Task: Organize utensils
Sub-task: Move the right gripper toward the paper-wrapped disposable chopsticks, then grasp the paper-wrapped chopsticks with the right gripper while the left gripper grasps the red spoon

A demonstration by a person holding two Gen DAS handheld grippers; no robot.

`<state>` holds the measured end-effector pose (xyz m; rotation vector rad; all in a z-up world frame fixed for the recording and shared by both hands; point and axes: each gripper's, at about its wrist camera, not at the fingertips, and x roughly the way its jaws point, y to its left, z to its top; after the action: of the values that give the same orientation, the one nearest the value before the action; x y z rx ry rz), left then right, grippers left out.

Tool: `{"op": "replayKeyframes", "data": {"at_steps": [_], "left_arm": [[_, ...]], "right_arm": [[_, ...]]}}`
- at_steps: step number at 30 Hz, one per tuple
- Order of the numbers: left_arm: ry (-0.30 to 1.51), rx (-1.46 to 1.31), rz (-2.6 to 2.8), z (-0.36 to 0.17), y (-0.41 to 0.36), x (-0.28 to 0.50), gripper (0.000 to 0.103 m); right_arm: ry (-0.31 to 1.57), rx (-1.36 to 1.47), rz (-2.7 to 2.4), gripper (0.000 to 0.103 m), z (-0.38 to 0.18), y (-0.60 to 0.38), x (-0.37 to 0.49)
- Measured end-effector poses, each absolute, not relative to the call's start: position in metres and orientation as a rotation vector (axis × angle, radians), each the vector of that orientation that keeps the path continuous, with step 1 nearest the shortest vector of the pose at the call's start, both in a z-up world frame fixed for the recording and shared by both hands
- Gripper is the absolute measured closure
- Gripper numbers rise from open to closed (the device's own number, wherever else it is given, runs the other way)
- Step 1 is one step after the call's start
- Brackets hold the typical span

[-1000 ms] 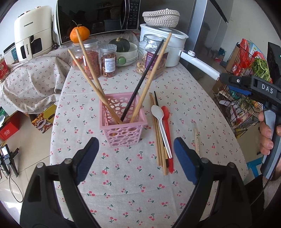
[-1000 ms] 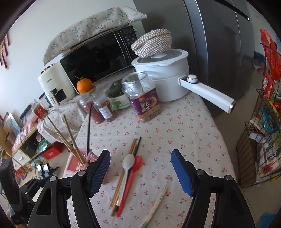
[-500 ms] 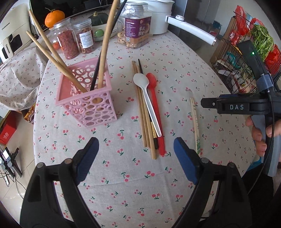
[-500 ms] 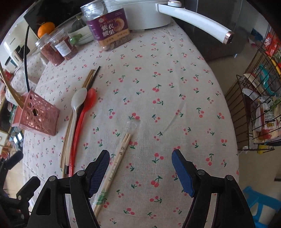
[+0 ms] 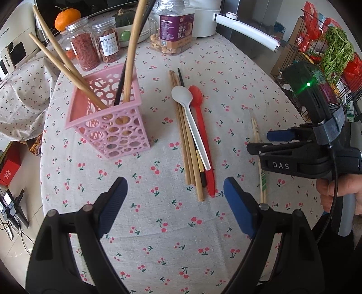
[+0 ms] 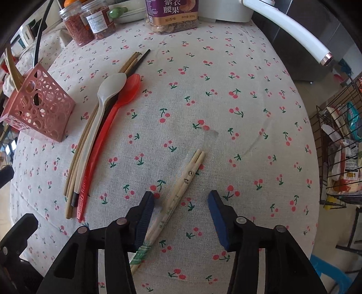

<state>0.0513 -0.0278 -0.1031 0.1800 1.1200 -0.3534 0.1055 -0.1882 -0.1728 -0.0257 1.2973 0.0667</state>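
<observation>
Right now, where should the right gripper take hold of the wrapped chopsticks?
Probably mid-length, from straight above: the wrapped chopsticks lie flat on the tablecloth, apart from the spoons. The right gripper, jaws just closing, already straddles them across their narrow width.

Tall wooden chopsticks in pink perforated plastic holder: tops cut off at upper frame edge, left wrist view. Purple-labelled clear nut jar: lid and upper part cropped at top, right wrist view. White pot with long handle: body mostly out of frame, top. Paper-wrapped disposable chopsticks: lower end hidden under black finger of right gripper, bottom centre. Small print on wrapper unreadable. Contents of black wire rack at right edge: blurred, cropped.
</observation>
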Motion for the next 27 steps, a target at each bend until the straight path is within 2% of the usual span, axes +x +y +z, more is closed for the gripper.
{"op": "replayKeyframes", "data": {"at_steps": [2, 3, 5, 7, 9, 11, 14, 20, 27], "left_arm": [[1.109, 0.196, -0.36, -0.102, -0.033, 0.05, 0.016], [1.102, 0.205, -0.366, -0.101, -0.037, 0.049, 0.016], [1.084, 0.22, -0.373, -0.099, -0.043, 0.047, 0.016], [1.072, 0.225, -0.378, -0.097, -0.05, 0.047, 0.017], [1.068, 0.223, -0.386, -0.095, -0.059, 0.049, 0.023], [1.075, 0.226, -0.402, -0.094, -0.071, 0.054, 0.044], [1.085, 0.229, -0.414, -0.096, -0.092, 0.067, 0.061], [1.165, 0.202, -0.365, -0.12, -0.126, 0.116, 0.076], [1.239, 0.168, -0.262, -0.142, -0.127, 0.154, 0.078]], "right_arm": [[1.3, -0.016, 0.086, 0.089, -0.171, -0.194, 0.105], [1.306, 0.001, 0.092, 0.094, -0.171, -0.198, 0.105], [1.308, 0.034, 0.086, 0.097, -0.168, -0.21, 0.105], [1.287, 0.061, 0.086, 0.098, -0.16, -0.221, 0.105], [1.255, 0.089, 0.088, 0.098, -0.149, -0.234, 0.105], [1.225, 0.114, 0.094, 0.098, -0.137, -0.244, 0.104], [1.199, 0.156, 0.109, 0.098, -0.126, -0.261, 0.102], [1.179, 0.205, 0.133, 0.098, -0.121, -0.274, 0.103], [1.172, 0.231, 0.165, 0.098, -0.119, -0.289, 0.102]]}}
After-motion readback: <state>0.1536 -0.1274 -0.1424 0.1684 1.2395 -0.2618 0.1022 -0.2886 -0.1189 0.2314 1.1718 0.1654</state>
